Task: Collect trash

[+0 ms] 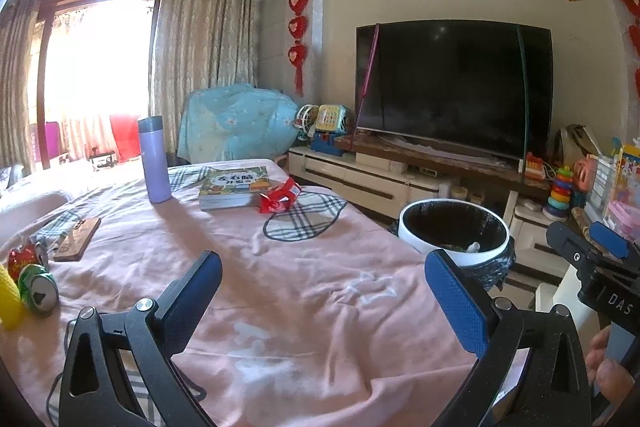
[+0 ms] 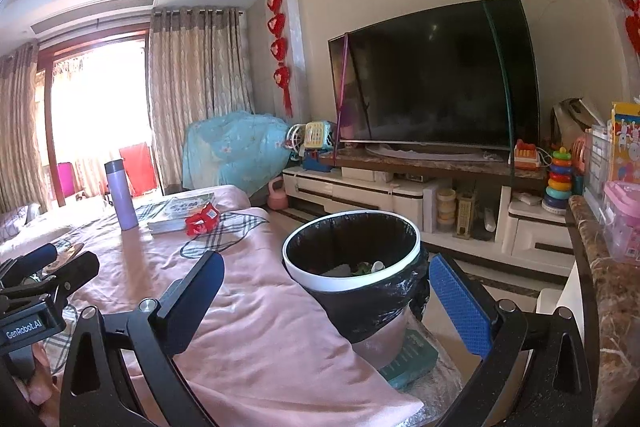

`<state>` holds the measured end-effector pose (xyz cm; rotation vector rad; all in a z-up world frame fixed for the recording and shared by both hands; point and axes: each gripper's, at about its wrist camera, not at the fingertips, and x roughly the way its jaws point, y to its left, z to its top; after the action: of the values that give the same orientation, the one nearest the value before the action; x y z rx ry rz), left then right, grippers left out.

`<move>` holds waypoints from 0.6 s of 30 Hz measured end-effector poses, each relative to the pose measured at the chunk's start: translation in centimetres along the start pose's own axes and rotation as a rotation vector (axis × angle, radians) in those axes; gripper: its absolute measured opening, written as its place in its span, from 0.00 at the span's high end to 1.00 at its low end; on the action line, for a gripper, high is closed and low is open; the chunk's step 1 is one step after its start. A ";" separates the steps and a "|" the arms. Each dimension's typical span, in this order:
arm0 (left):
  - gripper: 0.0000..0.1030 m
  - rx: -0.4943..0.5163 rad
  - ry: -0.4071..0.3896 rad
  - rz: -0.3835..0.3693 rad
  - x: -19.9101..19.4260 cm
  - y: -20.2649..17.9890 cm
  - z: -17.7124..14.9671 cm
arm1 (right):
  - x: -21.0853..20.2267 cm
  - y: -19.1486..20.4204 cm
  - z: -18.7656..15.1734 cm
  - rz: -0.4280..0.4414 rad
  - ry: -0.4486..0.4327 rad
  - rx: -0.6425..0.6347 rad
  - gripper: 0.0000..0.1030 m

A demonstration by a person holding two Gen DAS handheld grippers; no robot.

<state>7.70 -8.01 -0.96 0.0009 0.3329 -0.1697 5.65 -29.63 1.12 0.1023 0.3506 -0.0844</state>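
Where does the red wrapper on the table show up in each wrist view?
Left wrist view: the red wrapper lies upper middle, on the pink cloth, right of the book.
Right wrist view: it sits left of centre, farther off, again right of the book.
Shared landmark: the purple bottle stands left of the book in both.
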 end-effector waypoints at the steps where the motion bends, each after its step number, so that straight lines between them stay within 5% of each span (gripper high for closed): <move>1: 0.01 0.002 0.000 0.002 0.0 -0.1 0.0 | 0.0 0.0 0.0 0.001 -0.001 -0.002 0.00; 18: 0.01 0.006 -0.001 -0.001 0.3 0.4 -0.1 | 0.2 0.0 -0.5 -0.004 0.012 -0.005 0.00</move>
<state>7.99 -7.68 -1.13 0.0061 0.3319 -0.1716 5.71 -29.59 0.60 0.0976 0.3634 -0.0865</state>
